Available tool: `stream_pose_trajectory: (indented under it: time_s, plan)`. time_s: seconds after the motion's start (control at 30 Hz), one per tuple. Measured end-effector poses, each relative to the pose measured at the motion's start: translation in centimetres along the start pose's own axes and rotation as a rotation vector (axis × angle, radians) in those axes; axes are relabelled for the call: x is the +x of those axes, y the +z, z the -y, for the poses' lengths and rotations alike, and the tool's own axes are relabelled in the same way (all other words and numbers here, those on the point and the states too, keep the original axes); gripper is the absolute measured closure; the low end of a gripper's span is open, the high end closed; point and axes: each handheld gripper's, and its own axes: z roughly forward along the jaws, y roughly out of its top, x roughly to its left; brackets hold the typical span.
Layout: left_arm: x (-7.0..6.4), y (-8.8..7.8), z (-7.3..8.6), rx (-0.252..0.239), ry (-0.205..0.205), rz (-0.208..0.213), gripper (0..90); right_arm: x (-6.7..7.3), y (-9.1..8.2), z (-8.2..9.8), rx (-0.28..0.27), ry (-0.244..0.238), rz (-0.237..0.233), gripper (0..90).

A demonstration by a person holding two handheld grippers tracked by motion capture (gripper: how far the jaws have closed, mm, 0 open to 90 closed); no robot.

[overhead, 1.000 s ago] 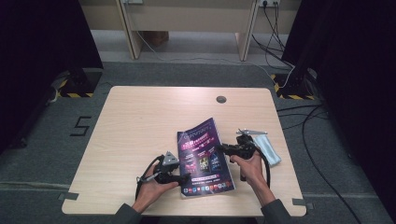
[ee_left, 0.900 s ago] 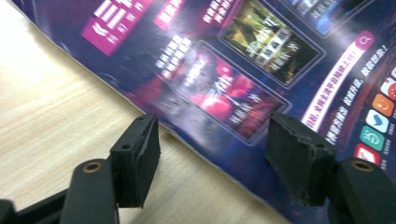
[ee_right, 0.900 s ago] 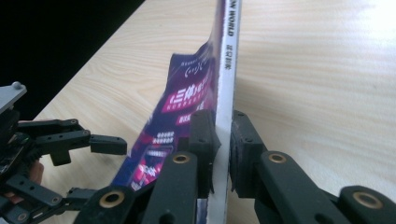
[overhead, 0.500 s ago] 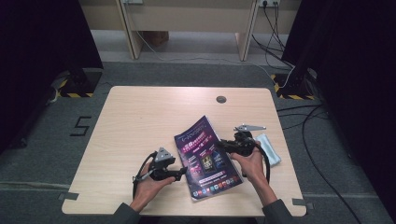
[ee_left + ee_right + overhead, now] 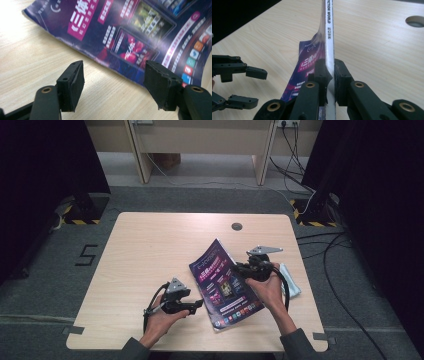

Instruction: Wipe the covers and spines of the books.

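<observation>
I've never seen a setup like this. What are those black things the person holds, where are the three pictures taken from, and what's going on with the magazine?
A person holds hand-operated tongs in each hand; there is no robot arm. The high view looks down on a wooden table. The other two pictures come from small cameras riding on each tool, looking along its black jaws. The right tongs are shut on the spine edge of a purple magazine, tilting that side up off the table. The left tongs are open with nothing between them, beside the magazine's other edge. A pale packet lies near the table's right edge, behind the right hand.
</observation>
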Motion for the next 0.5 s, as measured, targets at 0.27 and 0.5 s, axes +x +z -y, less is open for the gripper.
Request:
stream_pose_trajectory:
  time_s: [0.27, 0.5]
  plan:
    - [1.5, -0.8, -0.9, -0.045, -0.070, -0.011, 32.2, 0.6, -0.4, -1.2, 0.021, -0.057, 0.020, 83.3]
    - [2.2, -1.1, -1.6, -0.063, -0.102, -0.014, 32.2, 1.2, -0.3, -1.4, 0.034, -0.091, 0.021, 83.3]
